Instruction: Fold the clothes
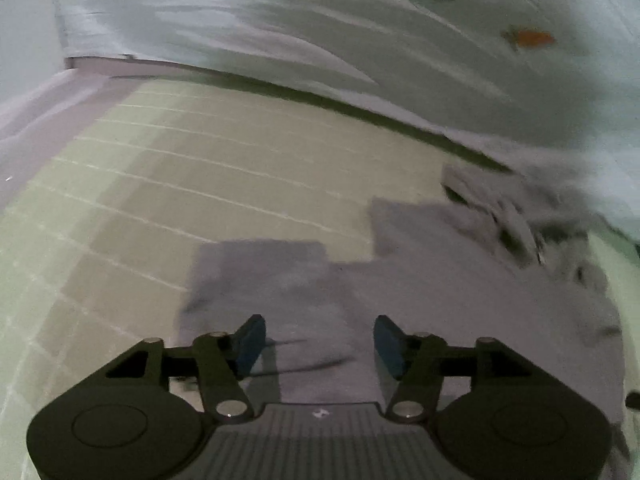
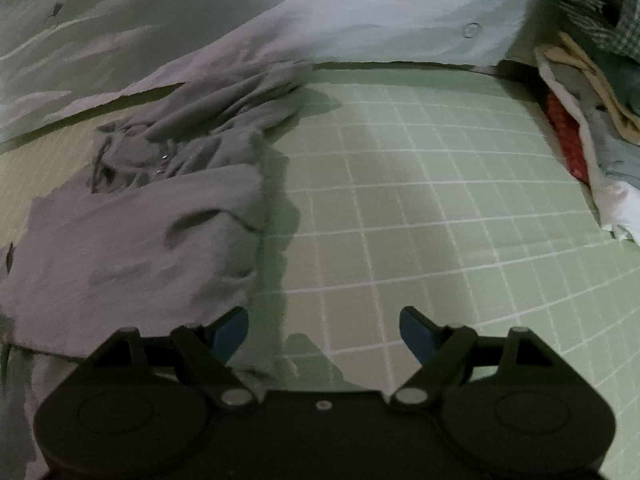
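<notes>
A grey garment lies partly folded and crumpled on a green grid mat. In the left wrist view the same garment spreads flat under and ahead of the gripper, with a bunched part at the right. My left gripper is open and empty, just above the grey cloth. My right gripper is open and empty, over the mat at the garment's right edge; its left finger is beside the cloth's edge.
A pale bedsheet with small printed figures lies behind the mat. A pile of other clothes sits at the mat's right edge. The grid mat also extends left of the garment in the left wrist view.
</notes>
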The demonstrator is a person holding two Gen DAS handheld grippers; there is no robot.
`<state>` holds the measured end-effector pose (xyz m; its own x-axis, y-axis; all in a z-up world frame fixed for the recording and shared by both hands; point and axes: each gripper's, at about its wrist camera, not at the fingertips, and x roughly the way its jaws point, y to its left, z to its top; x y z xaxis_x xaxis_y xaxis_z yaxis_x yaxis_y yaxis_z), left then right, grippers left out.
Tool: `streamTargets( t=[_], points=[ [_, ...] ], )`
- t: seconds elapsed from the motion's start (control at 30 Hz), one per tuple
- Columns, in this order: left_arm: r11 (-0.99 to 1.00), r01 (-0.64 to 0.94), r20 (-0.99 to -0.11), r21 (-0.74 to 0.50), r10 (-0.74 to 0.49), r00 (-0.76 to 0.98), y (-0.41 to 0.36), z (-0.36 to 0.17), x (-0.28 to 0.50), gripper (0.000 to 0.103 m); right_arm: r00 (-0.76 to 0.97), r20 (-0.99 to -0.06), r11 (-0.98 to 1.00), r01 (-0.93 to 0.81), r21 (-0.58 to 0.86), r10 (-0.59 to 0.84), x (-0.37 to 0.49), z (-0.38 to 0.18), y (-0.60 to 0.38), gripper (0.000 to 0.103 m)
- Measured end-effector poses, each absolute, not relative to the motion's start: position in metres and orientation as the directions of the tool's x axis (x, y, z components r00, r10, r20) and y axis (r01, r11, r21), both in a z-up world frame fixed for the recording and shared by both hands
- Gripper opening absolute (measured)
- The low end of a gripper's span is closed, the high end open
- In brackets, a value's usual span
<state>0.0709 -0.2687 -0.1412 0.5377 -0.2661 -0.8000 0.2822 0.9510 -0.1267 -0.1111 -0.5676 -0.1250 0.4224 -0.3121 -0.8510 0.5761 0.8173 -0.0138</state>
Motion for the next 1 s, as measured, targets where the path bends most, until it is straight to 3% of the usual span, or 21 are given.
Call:
streamTargets(
  t=[0.23, 0.27, 0.33, 0.4, 0.43, 0.63, 0.87, 0.9, 1.0],
  points=[
    [0.947, 0.32, -0.817, 0.022, -0.167, 0.552, -0.282, -0.155, 0.063, 0.06, 0.398, -0.861, 0.809, 0.588, -0.027, -0.318, -0.115, -0.13, -0.561, 0.084],
    [0.948, 0.316, -0.815, 0.027, -0.162, 0.556, -0.279, -0.154, 0.062, 0.056, 0.396, -0.861, 0.807, 0.59, -0.028, -0.319, -0.117, -0.13, -0.561, 0.084],
    [0.953, 0.297, -0.807, 0.057, -0.131, 0.576, -0.276, -0.153, 0.061, 0.03, 0.394, -0.861, 0.804, 0.593, -0.028, -0.32, -0.121, -0.131, -0.562, 0.084],
    [0.959, 0.275, -0.805, 0.072, -0.107, 0.584, -0.27, -0.15, 0.062, 0.014, 0.394, -0.86, 0.809, 0.586, -0.038, -0.325, -0.122, -0.13, -0.56, 0.084],
    [0.965, 0.258, -0.809, 0.039, -0.121, 0.575, -0.265, -0.147, 0.063, 0.013, 0.394, -0.858, 0.813, 0.58, -0.047, -0.33, -0.123, -0.13, -0.559, 0.084],
    [0.956, 0.202, -0.765, -0.211, -0.29, 0.574, -0.252, -0.101, 0.056, 0.012, 0.42, -0.845, 0.816, 0.576, -0.033, -0.331, -0.132, -0.124, -0.56, 0.084],
    [0.859, 0.369, -0.7, -0.355, -0.506, 0.504, -0.323, -0.069, 0.014, 0.015, 0.463, -0.822, 0.796, 0.605, 0.019, -0.332, -0.15, -0.116, -0.569, 0.084],
    [0.853, 0.385, -0.705, -0.352, -0.512, 0.491, -0.334, -0.07, 0.006, 0.02, 0.469, -0.819, 0.795, 0.606, 0.025, -0.331, -0.15, -0.116, -0.569, 0.084],
    [0.847, 0.408, -0.721, -0.341, -0.514, 0.465, -0.355, -0.072, -0.012, 0.052, 0.487, -0.809, 0.793, 0.607, 0.042, -0.33, -0.15, -0.114, -0.57, 0.084]
  ],
)
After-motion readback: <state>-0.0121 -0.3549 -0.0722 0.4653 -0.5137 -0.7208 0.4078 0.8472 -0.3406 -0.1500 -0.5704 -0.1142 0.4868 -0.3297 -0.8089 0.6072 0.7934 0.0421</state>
